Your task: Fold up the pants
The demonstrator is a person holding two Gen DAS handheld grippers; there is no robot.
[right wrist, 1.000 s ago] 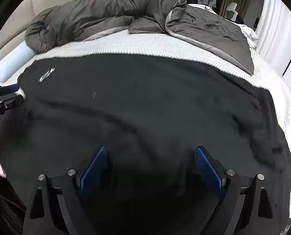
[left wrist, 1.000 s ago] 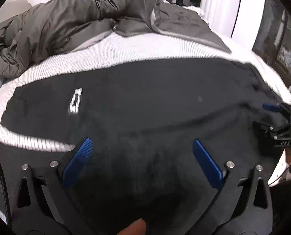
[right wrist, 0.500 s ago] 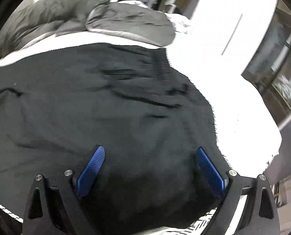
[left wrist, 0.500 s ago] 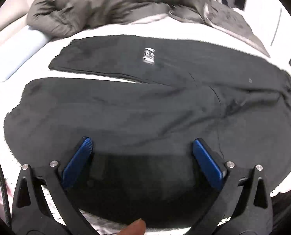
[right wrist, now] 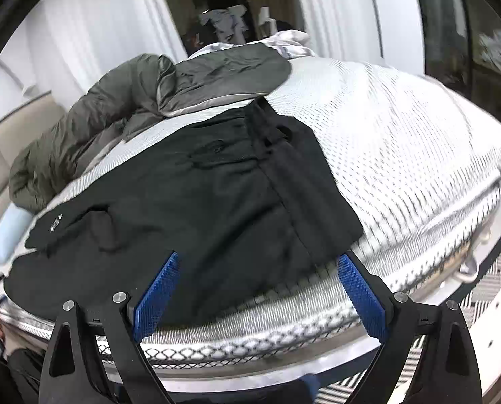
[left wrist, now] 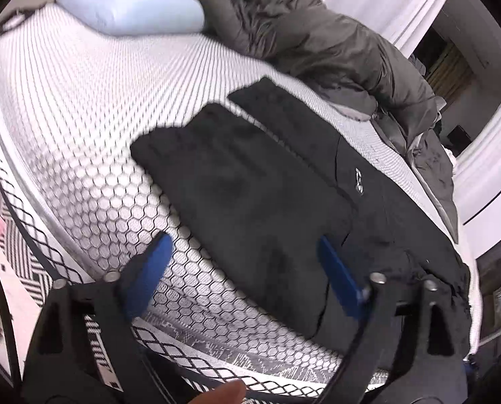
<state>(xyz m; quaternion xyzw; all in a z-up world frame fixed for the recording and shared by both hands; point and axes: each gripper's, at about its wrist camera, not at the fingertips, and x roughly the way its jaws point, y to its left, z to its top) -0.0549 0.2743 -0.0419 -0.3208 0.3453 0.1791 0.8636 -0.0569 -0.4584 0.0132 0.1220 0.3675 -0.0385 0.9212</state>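
Mattress (left wrist: 82, 107), white with a honeycomb mesh cover, serves as the landmark; all positions are given against it. Crumpled grey-green duvet (left wrist: 318, 43) lies along its far side, and a pale blue bolster pillow (left wrist: 129, 3) sits at its head end.

Black fleece pants (left wrist: 250, 181) lie flat along the mattress's near edge, long axis parallel to that edge. Leg hems point toward the pillow end; the ribbed waistband (right wrist: 284, 155) lies at the opposite end. The two legs are spread side by side, not yet stacked.

Left gripper (left wrist: 247, 266), black frame with blue pads, hovers at the near edge over the near leg's hem region. Its jaws are closing, with no cloth visibly pinched between them.

Right gripper (right wrist: 260, 289), same build, hangs at the near edge by the waistband's near corner, jaws spread wide and empty.

Judgement: each gripper is nearest its own end of the near edge, suiting a lengthwise fold away from the person.
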